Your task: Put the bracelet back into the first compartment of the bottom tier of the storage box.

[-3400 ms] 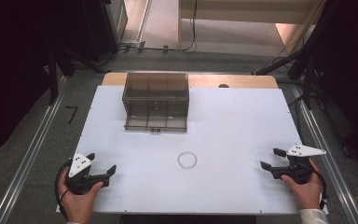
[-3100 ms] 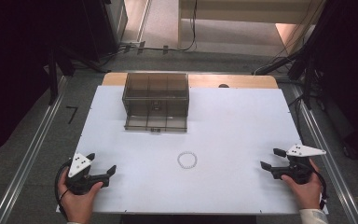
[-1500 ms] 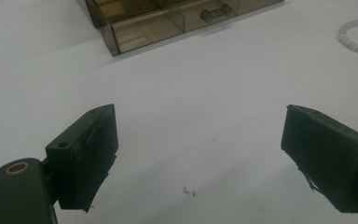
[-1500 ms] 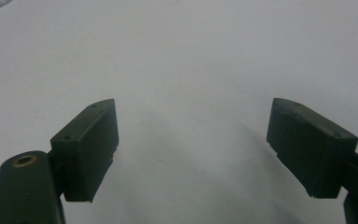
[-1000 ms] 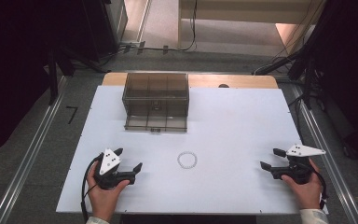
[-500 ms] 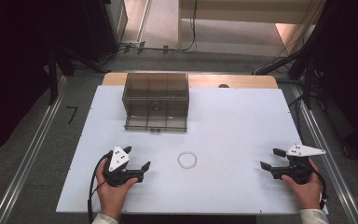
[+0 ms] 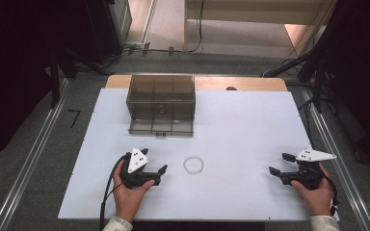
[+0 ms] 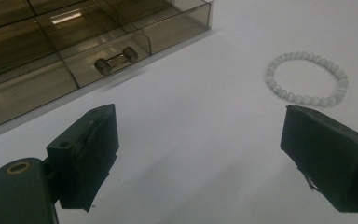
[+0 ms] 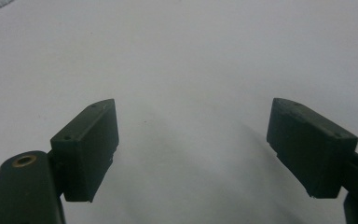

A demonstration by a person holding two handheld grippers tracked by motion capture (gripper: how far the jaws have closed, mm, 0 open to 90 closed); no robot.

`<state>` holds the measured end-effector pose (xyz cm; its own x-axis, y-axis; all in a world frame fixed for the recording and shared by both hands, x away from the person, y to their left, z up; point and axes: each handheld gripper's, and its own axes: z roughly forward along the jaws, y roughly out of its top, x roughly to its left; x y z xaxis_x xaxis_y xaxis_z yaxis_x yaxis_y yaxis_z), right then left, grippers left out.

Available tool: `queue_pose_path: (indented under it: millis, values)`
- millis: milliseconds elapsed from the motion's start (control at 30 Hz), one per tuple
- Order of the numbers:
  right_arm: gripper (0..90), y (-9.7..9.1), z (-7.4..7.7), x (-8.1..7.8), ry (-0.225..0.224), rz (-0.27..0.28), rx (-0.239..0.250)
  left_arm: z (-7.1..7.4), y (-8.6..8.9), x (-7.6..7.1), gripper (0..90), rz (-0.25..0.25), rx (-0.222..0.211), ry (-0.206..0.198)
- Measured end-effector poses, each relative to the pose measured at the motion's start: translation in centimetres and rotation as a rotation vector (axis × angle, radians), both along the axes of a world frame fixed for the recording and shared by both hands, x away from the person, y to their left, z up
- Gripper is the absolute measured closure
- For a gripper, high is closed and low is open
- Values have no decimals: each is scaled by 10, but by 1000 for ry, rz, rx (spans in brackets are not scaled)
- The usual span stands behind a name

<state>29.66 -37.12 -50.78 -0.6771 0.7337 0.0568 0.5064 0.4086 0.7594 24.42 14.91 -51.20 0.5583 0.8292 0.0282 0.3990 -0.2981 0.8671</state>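
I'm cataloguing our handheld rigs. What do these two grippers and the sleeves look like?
Both the left gripper and right gripper are black with blocky black jaws and a pale three-cornered top plate. A black cable trails from the left one. Pale cuffs show at both wrists.

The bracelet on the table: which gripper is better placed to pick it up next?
Left. The left gripper is open just beside the bracelet, which lies ahead of its jaws. The right gripper is far off near the table edge.

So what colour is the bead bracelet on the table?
Milky white, translucent beads: bracelet, clearest in the left gripper view.
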Motion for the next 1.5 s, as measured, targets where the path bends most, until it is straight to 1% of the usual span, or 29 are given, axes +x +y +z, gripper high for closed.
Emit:
queue_pose_path:
  millis: [200, 300, 367, 433, 567, 733, 1033, 1167, 1233, 1367, 1500]
  values:
    - [155, 0, 0, 0, 0, 0, 0, 0, -11, 5, 125, -20, 2, 0]
    - [155, 0, 0, 0, -1, 0, 0, 0, -17, 7, 125, -28, -5, 2]
    - [155, 0, 0, 0, -2, 0, 0, 1, -20, 9, 125, -34, 1, 7]
    - [155, 0, 0, 0, -2, 0, -1, 0, -23, 10, 126, -37, -5, 9]
    - [155, 0, 0, 0, -2, 2, -4, 0, -27, 12, 138, -37, -3, 9]
    - [155, 0, 0, 0, -2, 4, -6, 0, -30, 14, 146, -37, -14, 8]
    - [155, 0, 0, 0, -2, 3, -8, 1, -41, 17, 158, -54, -4, 13]
    - [155, 0, 0, 0, -2, 3, -6, 1, -46, 19, 165, -62, 13, 17]
    - [155, 0, 0, 0, -2, 4, -6, 1, -48, 19, 165, -64, 14, 16]
    - [155, 0, 0, 0, -2, 4, -7, 1, -51, 21, 172, -73, 7, 26]
    - [155, 1, 0, 0, -2, 3, -7, 1, -54, 22, 172, -77, 4, 27]
